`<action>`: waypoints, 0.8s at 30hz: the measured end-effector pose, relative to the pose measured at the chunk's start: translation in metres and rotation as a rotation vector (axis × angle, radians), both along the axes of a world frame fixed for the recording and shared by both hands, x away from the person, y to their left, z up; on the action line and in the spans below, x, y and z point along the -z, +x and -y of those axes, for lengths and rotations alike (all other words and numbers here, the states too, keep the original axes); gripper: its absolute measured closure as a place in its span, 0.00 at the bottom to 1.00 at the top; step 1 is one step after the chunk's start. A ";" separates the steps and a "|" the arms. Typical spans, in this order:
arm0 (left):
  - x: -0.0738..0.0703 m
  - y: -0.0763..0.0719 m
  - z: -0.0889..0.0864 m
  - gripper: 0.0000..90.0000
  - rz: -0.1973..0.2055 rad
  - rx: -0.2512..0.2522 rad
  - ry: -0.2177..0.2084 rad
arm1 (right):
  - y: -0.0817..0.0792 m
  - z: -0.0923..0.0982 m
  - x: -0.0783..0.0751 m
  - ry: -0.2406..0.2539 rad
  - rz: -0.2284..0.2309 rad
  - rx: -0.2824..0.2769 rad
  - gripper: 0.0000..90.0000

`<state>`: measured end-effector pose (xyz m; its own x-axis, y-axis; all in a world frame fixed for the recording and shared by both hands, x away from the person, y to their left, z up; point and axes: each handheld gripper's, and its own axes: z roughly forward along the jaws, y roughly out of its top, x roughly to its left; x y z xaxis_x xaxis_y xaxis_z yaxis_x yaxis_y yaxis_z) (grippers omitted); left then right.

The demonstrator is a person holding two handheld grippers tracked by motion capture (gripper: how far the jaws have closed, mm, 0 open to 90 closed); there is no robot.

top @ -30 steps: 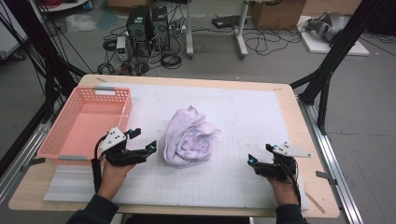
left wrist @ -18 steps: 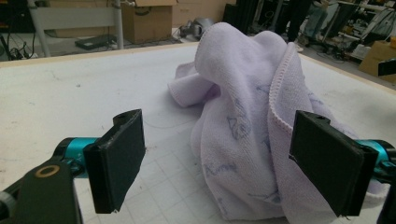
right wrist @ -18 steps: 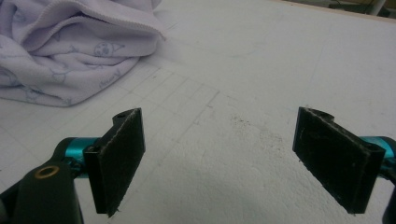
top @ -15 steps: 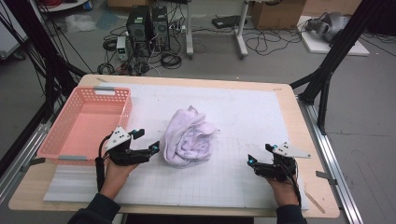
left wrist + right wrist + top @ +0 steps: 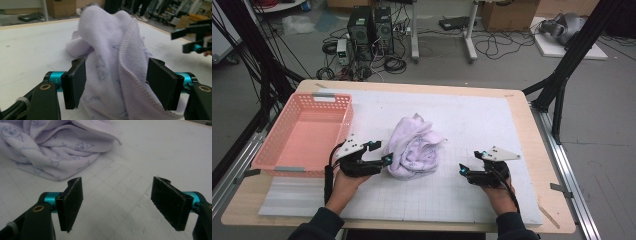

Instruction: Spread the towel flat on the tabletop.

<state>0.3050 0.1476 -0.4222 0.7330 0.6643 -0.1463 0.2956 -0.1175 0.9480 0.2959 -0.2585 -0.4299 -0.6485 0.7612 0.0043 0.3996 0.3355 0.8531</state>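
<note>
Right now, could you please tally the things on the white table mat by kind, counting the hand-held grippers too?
Crumpled lilac fleece towel: 1
Pink plastic mesh basket: 1
Black two-jaw grippers, left gripper and right gripper: 2
Total: 4

One crumpled lilac towel (image 5: 414, 148) is lying on the tabletop (image 5: 472, 112), one pink plastic basket (image 5: 274, 150) is sitting at its left edge, and two tongs are hovering over it, the left tongs (image 5: 385, 159) and the right tongs (image 5: 460, 169).
</note>
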 end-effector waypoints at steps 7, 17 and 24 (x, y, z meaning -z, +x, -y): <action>0.004 0.004 0.009 0.73 0.004 0.030 0.074 | 0.030 -0.050 0.004 -0.038 -0.016 -0.111 0.36; 0.004 0.002 -0.003 0.90 0.009 -0.005 0.096 | 0.063 -0.110 0.016 -0.088 -0.099 -0.215 0.77; 0.004 -0.001 -0.014 0.90 0.003 -0.036 0.097 | 0.052 -0.090 0.004 -0.129 -0.076 -0.189 0.94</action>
<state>0.3041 0.1618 -0.4266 0.7086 0.7013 -0.0779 0.2984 -0.1978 0.9337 0.3483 -0.1686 -0.4340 -0.7809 0.6239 -0.0310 0.3805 0.5144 0.7685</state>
